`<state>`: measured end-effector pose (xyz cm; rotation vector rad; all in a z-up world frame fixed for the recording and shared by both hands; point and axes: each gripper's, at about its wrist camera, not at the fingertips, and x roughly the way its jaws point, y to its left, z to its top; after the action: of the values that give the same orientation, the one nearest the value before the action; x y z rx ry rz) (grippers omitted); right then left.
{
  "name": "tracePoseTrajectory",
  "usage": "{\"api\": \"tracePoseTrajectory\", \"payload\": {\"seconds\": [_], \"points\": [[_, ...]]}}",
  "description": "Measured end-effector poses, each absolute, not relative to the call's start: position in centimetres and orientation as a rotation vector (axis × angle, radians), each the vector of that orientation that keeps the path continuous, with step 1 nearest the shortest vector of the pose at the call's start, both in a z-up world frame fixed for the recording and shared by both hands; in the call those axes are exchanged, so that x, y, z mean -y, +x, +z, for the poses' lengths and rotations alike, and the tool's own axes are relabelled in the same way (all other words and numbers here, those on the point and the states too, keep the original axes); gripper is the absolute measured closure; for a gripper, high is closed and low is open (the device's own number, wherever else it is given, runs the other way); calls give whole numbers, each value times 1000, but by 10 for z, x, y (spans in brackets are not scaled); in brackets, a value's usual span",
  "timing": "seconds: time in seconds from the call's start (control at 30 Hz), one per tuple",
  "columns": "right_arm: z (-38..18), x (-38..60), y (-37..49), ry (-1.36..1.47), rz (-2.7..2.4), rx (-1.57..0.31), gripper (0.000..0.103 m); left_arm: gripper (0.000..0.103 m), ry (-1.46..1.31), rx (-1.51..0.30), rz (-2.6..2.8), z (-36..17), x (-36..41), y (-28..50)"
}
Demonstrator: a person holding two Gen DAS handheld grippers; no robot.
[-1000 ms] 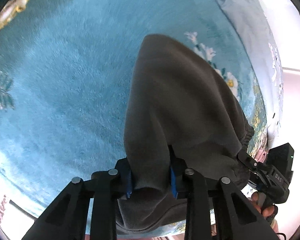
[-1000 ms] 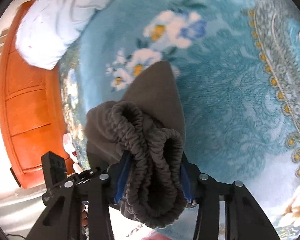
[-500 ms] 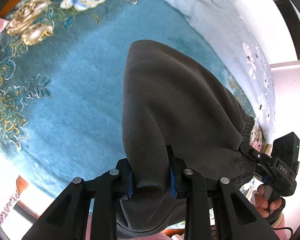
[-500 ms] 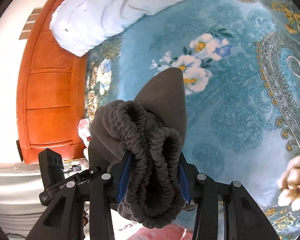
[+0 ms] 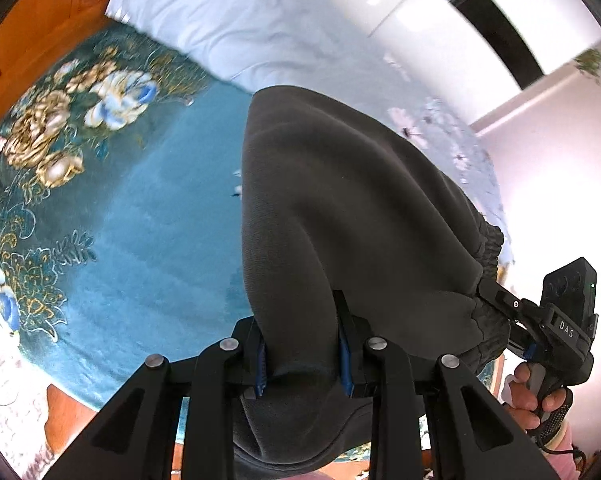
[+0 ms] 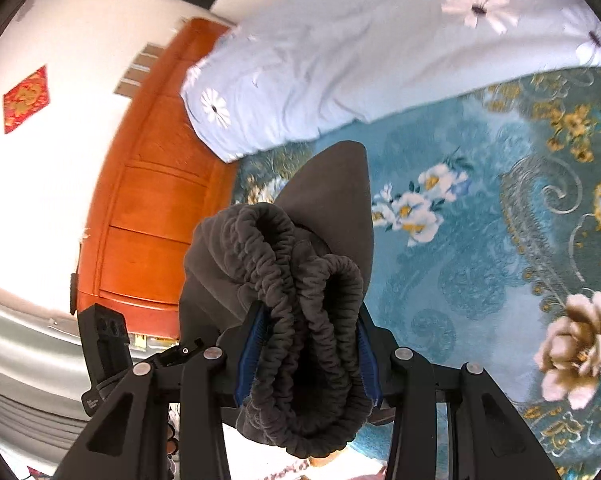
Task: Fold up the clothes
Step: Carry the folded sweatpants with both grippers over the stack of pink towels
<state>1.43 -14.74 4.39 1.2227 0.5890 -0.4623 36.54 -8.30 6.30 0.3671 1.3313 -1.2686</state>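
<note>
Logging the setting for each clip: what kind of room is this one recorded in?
Most likely a bedroom. The grey garment hangs over a bed covered by a teal floral blanket, with a pale blue daisy-print duvet piled at its far side and an orange wooden bed board against a white wall.

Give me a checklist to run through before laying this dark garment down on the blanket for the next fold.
1. Left gripper shut on the dark garment: ok.
2. Right gripper shut on the bunched elastic waistband: ok.
3. Garment lifted above the teal blanket: ok.
4. Bare blanket ahead for laying down: ok.
5. White quilt apart from the garment: ok.
6. Garment's lower end hangs straight, untwisted: cannot tell.
</note>
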Motion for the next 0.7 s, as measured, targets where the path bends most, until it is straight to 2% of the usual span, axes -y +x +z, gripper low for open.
{"api": "tracePoseTrajectory", "payload": {"seconds": [0.1,0.27,0.4,0.7], "points": [[69,127,-14,1189,-499,-557,57,75,342,-1310,-1323,72,62,311],[110,96,-81,1139,-581,-518,57,75,331,-1307,-1423,64,70,264],[135,85,-148,1133,-663,-482,58,75,388,-1297,-1511,95,75,193],[152,128,-327,1160,-817,-306,58,75,524,-1254,-1679,104,183,-9]]}}
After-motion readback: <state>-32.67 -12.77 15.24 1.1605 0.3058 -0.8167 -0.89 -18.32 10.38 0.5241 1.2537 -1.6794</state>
